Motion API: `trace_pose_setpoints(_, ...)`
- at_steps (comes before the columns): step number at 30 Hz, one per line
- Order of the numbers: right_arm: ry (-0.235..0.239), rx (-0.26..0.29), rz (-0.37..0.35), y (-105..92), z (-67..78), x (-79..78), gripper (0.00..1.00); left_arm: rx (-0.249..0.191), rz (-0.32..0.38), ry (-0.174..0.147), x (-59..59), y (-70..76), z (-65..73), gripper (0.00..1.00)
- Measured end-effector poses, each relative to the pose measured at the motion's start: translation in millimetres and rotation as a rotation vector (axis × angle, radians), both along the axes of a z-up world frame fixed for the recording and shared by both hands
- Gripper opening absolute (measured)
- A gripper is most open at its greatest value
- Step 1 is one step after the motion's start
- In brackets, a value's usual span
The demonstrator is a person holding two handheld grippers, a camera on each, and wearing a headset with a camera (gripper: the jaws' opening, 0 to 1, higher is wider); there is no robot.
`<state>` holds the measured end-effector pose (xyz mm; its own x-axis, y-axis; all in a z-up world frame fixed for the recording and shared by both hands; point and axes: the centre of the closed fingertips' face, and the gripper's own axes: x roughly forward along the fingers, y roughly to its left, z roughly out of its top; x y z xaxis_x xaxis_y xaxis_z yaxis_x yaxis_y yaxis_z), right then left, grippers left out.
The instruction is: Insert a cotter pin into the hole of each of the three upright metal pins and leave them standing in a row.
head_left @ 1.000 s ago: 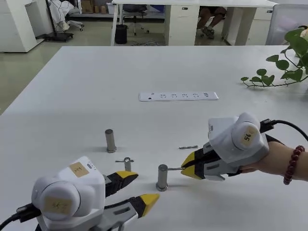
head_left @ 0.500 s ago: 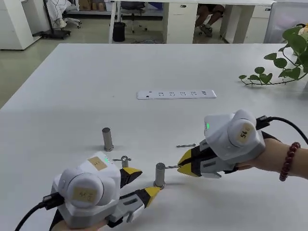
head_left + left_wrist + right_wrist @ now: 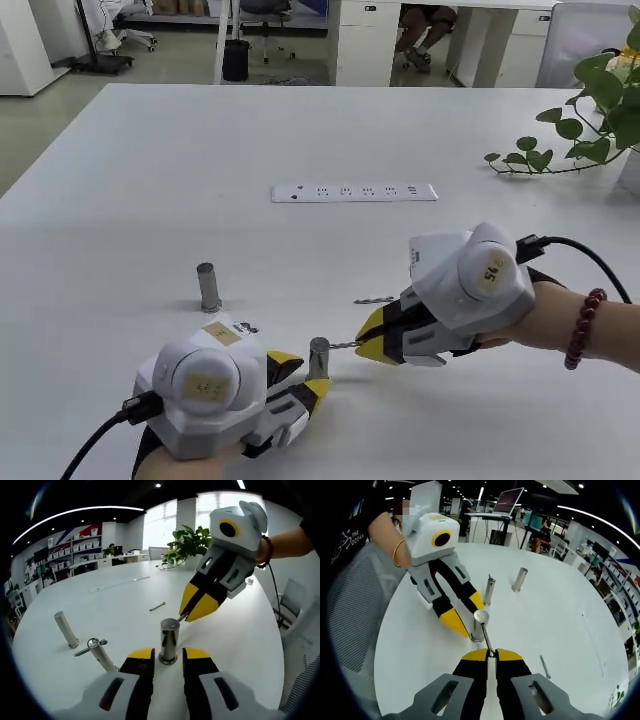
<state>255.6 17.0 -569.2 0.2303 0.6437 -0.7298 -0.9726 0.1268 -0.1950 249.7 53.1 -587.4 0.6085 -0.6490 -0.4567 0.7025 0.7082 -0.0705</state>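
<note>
The nearest upright metal pin [image 3: 319,358] [image 3: 169,639] [image 3: 479,625] stands between the jaws of my left gripper [image 3: 302,374] [image 3: 169,655], which is open with a small gap on each side of the pin's base. My right gripper [image 3: 368,338] [image 3: 495,654] is shut on a cotter pin [image 3: 345,345] [image 3: 487,639], and the cotter pin's tip is at the top of that metal pin. A second metal pin [image 3: 98,652] [image 3: 490,591] has a cotter pin through it. A third metal pin [image 3: 208,287] [image 3: 66,629] [image 3: 520,579] stands bare at the far left.
A loose cotter pin [image 3: 375,299] [image 3: 157,606] [image 3: 545,667] lies on the white table [image 3: 150,180] behind the right gripper. A white power strip [image 3: 354,191] lies further back. A potted plant [image 3: 590,110] trails over the far right corner.
My left gripper has moved forward until its jaws straddle the nearest metal pin. The right gripper has carried the cotter pin a little left, up to that pin's top.
</note>
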Motion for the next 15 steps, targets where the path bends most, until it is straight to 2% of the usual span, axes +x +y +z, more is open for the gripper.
trace_pose_setpoints(8, 0.003, -0.006, 0.010, 0.4, 0.3, -0.4, 0.00, -0.016, 0.019, 0.005, 4.3, -4.6, -3.1, 0.12)
trace_pose_setpoints(12, 0.005, -0.007, 0.011, 0.6, 0.5, -0.6, 0.00, -0.012, 0.016, -0.001, 5.8, -4.4, -3.5, 0.11)
trace_pose_setpoints(15, 0.007, -0.006, 0.011, 0.7, 0.5, -0.5, 0.00, 0.002, -0.005, -0.018, 5.5, -4.5, -3.3, 0.10)
